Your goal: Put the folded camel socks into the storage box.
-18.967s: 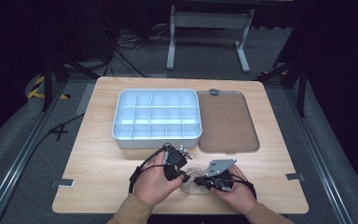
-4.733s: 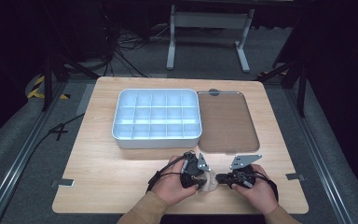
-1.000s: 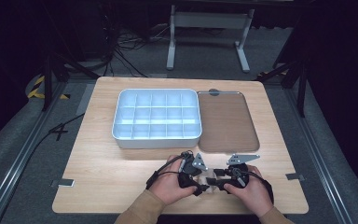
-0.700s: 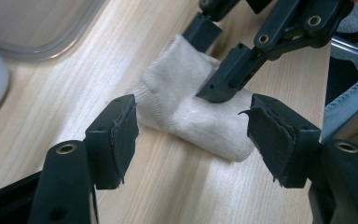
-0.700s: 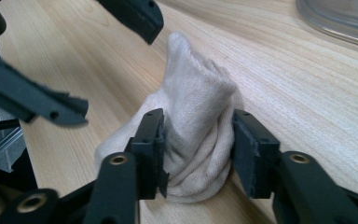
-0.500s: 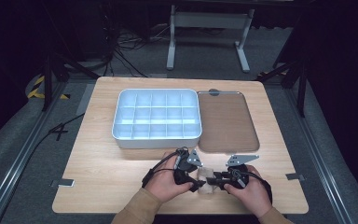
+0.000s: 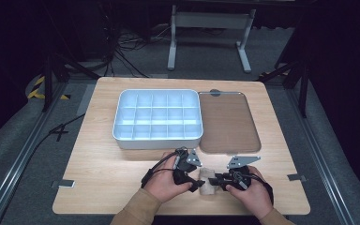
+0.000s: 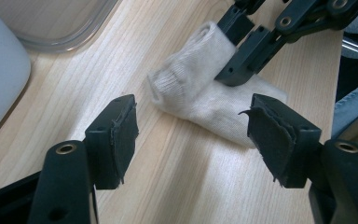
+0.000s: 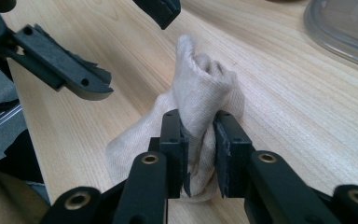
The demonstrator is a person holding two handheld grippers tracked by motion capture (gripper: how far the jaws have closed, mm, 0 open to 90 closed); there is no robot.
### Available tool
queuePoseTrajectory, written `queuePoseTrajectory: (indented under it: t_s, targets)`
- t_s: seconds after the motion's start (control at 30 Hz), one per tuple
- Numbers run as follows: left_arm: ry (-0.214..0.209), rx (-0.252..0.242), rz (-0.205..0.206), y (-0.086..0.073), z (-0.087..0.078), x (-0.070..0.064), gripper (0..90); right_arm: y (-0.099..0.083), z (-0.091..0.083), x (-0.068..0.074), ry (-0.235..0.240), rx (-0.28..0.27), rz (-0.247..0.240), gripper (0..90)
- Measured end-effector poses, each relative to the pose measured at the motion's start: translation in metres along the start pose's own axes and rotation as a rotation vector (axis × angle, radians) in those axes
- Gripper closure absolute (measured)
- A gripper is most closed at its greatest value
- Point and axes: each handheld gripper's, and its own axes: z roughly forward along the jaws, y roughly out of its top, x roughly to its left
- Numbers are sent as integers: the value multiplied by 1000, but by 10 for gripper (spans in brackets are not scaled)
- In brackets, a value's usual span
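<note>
Folding in hand: right gripper (image 9: 200,163) jaws pinch the cream sock (image 9: 200,93) bunched on the bench (image 9: 289,116) front edge; left gripper (image 8: 193,135) jaws wide, apparently due to close on the free end.

Left forearm: I see it come in from the bottom edge of the high view, sleeve tan, angled up and to the right.
Left hand (image 7: 165,183): wrapped around its tool, knuckles up, low over the near edge.
Left gripper (image 8: 193,135): jaws spread wide with nothing between the pads, pointing toward my right tool.
Right forearm: enters at the bottom right of the high view, angled up and to the left.
Right hand (image 7: 253,192): curled over its tool, close to the left hand.
Right gripper (image 9: 199,154): jaws pinched together on a fold of cloth, tips pointing toward the left tool.
Spacing: the two tools face each other, near but not touching.
</note>
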Motion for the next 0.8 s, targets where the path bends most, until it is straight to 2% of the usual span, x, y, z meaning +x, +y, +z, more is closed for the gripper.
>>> queuePoseTrajectory:
  t_s: [0.4, 0.8]
  targets:
    - [11, -7, -18, -4, -7, 4, 340, 6, -14, 1, -3, -41, -10, 761]
    - [14, 3, -17, -6, -9, 6, 339, 13, -30, -1, -31, -96, -19, 761]
